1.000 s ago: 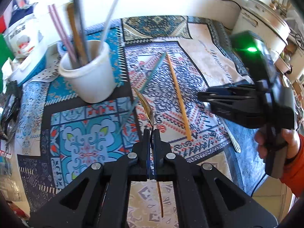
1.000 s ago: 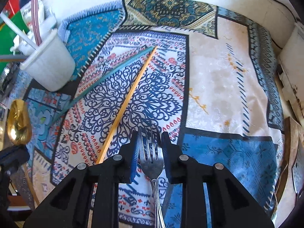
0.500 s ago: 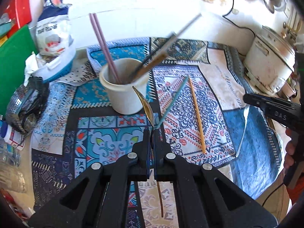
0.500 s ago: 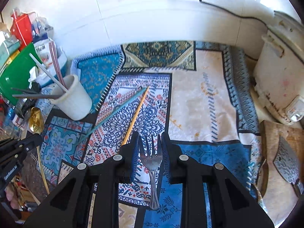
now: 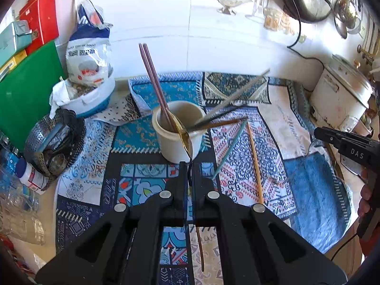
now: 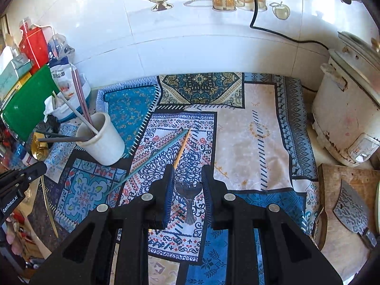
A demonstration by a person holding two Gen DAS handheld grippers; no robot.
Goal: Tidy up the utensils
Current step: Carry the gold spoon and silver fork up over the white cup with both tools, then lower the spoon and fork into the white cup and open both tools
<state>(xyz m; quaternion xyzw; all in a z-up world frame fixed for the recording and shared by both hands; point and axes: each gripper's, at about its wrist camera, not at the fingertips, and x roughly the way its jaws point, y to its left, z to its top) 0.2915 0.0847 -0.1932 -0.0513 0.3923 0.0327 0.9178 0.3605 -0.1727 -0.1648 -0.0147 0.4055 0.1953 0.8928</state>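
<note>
My left gripper is shut on a gold spoon, its bowl pointing up and overlapping the rim of the white cup in this view. The cup holds several chopsticks and thin utensils. My right gripper is shut on a silver fork held above the patterned mat, with the handle hanging down. A teal chopstick and a yellow chopstick lie crossed at their tips on the mat, right of the cup. The left gripper and spoon show at the left edge.
A white rice cooker stands at the right, and its cord runs up the tiled wall. A wooden board with a cleaver lies at the near right. A green board, a bag and a metal basket crowd the left.
Both grippers have risen from the mat, carrying the spoon and the fork. The left one has drawn closer to the cup, so the spoon bowl now overlaps its rim.
</note>
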